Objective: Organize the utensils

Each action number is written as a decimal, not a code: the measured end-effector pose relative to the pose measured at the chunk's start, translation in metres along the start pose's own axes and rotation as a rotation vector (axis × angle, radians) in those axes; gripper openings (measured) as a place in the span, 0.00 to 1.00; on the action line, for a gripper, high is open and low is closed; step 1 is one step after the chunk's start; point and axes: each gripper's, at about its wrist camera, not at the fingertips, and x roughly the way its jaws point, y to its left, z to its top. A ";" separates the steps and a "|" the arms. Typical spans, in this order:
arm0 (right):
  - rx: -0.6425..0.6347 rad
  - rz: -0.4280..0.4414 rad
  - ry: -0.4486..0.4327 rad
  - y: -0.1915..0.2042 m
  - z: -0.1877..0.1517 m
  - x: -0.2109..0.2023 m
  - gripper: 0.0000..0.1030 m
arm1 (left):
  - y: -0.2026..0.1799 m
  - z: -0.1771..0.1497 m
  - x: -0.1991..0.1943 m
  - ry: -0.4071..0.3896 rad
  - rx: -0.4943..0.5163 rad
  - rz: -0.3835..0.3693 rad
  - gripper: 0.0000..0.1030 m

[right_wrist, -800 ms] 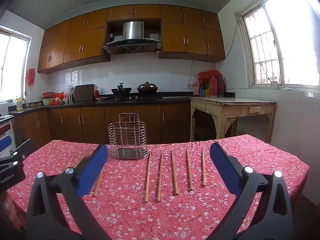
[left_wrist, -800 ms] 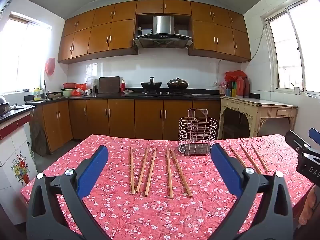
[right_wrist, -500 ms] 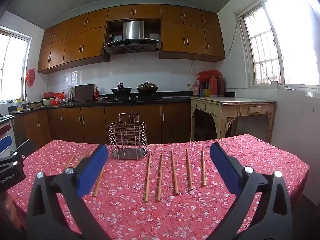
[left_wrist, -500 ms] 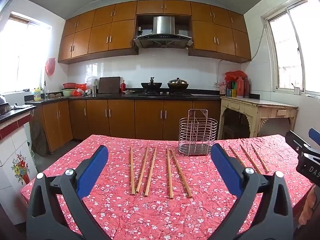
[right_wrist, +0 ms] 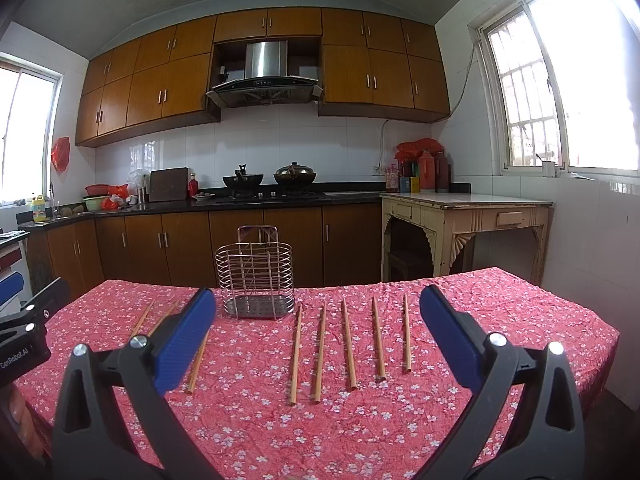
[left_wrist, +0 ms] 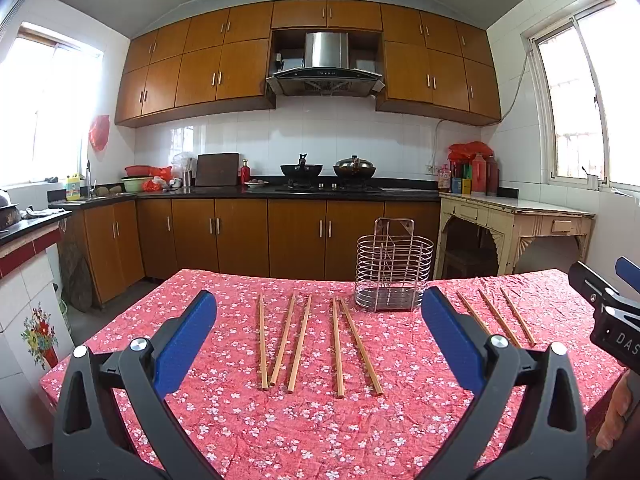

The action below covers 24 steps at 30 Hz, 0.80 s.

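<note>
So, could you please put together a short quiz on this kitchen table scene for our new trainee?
1. True or false: the wire holder already contains chopsticks.
2. How many chopsticks lie in front of the left claw in the left wrist view?
3. The tablecloth is: A) blue striped, B) red floral, C) plain white.

Key: 1 false, it looks empty. 2 five. 3 B.

Left gripper (left_wrist: 320,332) and right gripper (right_wrist: 316,330), black moulded frames, blue textured pads (left_wrist: 186,342), silver pivot screws, white lettering on housing, partly cropped, possibly a brand name
</note>
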 end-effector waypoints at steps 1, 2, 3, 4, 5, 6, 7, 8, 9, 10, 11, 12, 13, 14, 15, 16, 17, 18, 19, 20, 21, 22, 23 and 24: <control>-0.001 -0.001 0.000 -0.001 0.000 0.000 0.96 | -0.001 -0.001 0.000 0.000 0.000 0.001 0.98; -0.001 -0.001 0.000 -0.001 0.000 0.000 0.96 | -0.001 -0.001 0.000 0.000 0.000 0.000 0.98; 0.000 0.000 0.000 -0.002 0.000 0.000 0.96 | -0.001 -0.001 0.000 0.000 0.000 -0.001 0.98; 0.000 0.000 0.000 -0.002 0.000 0.000 0.96 | -0.001 -0.001 0.000 0.000 0.000 0.001 0.98; 0.000 -0.001 0.000 -0.001 0.000 0.000 0.96 | 0.000 -0.001 0.000 0.000 0.000 0.000 0.98; -0.001 0.000 0.000 -0.001 0.000 0.000 0.96 | 0.000 0.000 0.000 0.001 -0.001 0.000 0.98; -0.001 0.001 0.000 -0.001 0.000 0.000 0.96 | 0.002 0.000 0.001 0.002 -0.003 0.001 0.98; -0.002 0.001 0.000 -0.001 0.001 0.000 0.96 | 0.001 0.000 0.001 0.002 -0.003 0.001 0.98; -0.001 0.001 0.000 -0.001 0.001 0.000 0.96 | 0.002 0.000 0.000 0.003 -0.004 -0.001 0.98; -0.001 0.001 0.000 -0.001 0.000 0.000 0.96 | 0.003 0.000 0.001 0.003 -0.004 0.000 0.98; -0.002 0.001 0.000 -0.001 0.000 0.001 0.96 | 0.003 0.000 0.000 0.003 -0.004 -0.001 0.98; -0.002 0.002 -0.001 0.000 0.000 0.001 0.96 | 0.003 0.001 0.000 0.002 -0.004 -0.001 0.98; -0.002 0.002 -0.001 0.000 0.000 0.001 0.96 | 0.003 0.001 0.001 0.003 -0.004 0.000 0.98; -0.002 0.002 0.000 0.000 0.000 0.001 0.96 | 0.003 0.001 0.001 0.003 -0.004 -0.001 0.98; -0.002 0.001 0.000 0.000 0.000 0.001 0.96 | 0.003 0.001 0.001 0.004 -0.005 -0.002 0.98; -0.002 0.002 0.000 0.000 0.000 0.001 0.96 | 0.003 0.001 0.001 0.004 -0.005 -0.001 0.98; -0.003 0.002 0.000 0.000 0.000 0.001 0.96 | 0.003 0.001 0.001 0.003 -0.005 -0.001 0.98; -0.003 0.001 0.000 0.000 0.000 0.001 0.96 | 0.003 0.001 0.001 0.003 -0.006 -0.002 0.98; -0.004 0.001 0.000 0.000 0.000 0.001 0.96 | 0.003 0.001 0.001 0.004 -0.006 -0.002 0.98; -0.003 0.002 0.000 0.000 0.000 0.001 0.96 | 0.003 0.001 0.001 0.004 -0.005 -0.002 0.98; -0.003 0.003 0.001 0.000 0.000 0.001 0.96 | 0.003 0.001 0.001 0.003 -0.005 -0.001 0.98; -0.003 0.002 0.001 0.000 0.000 0.001 0.96 | 0.003 0.001 0.001 0.003 -0.006 -0.001 0.98; -0.003 0.001 0.001 0.000 0.001 0.001 0.96 | 0.003 0.001 0.001 0.004 -0.006 -0.001 0.98; -0.002 0.001 0.000 0.000 0.000 0.001 0.96 | 0.003 0.001 0.001 0.003 -0.005 -0.001 0.98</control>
